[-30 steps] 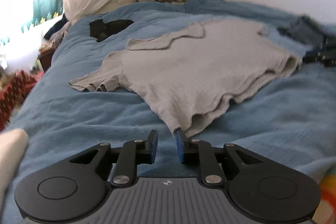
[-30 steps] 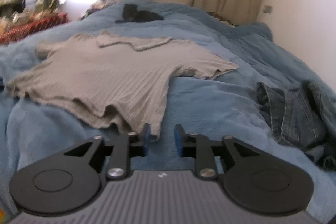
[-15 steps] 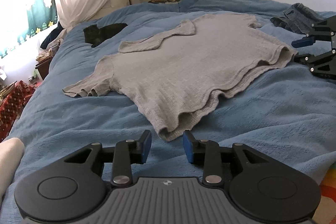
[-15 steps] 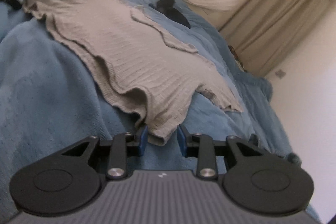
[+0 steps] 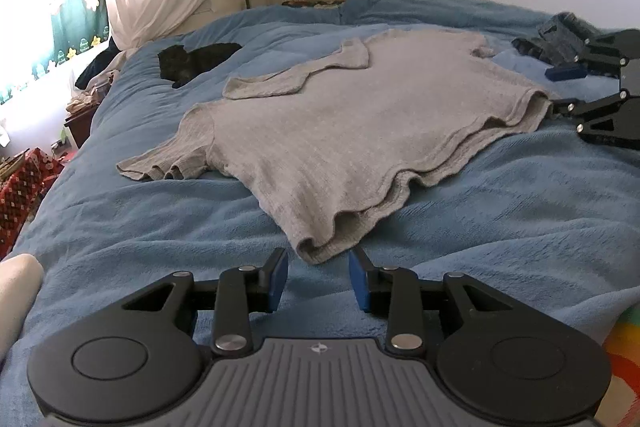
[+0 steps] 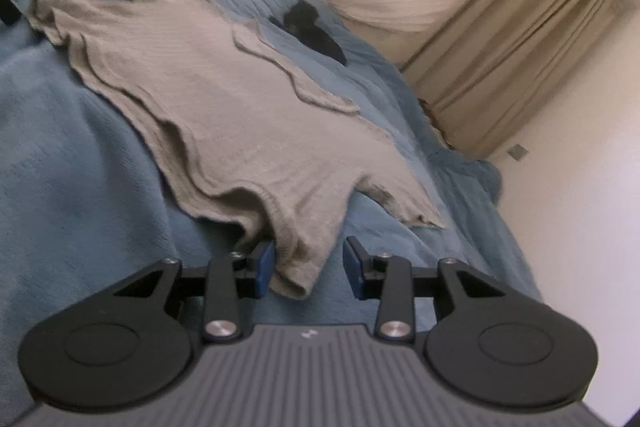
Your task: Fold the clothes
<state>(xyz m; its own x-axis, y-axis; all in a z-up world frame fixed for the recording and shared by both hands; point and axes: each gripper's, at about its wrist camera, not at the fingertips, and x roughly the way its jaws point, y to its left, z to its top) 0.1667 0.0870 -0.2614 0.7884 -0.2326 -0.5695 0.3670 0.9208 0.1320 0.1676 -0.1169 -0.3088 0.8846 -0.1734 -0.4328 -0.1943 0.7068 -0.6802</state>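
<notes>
Two hem corners of the grey ribbed T-shirt [image 5: 352, 131], spread flat on the blue fleecy blanket [image 5: 120, 227], sat at your grippers; since a second earlier your right gripper [image 6: 308, 267] had rolled and dropped to its corner, jaws opening around the limp, wavy hem, while your left gripper [image 5: 318, 279] stood apart, unclamped, ready for pinching

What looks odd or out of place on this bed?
The grey shirt lies askew with a wavy hem and one sleeve flipped onto its body. Crumpled jeans and a dark garment lie loose on the blue blanket.
</notes>
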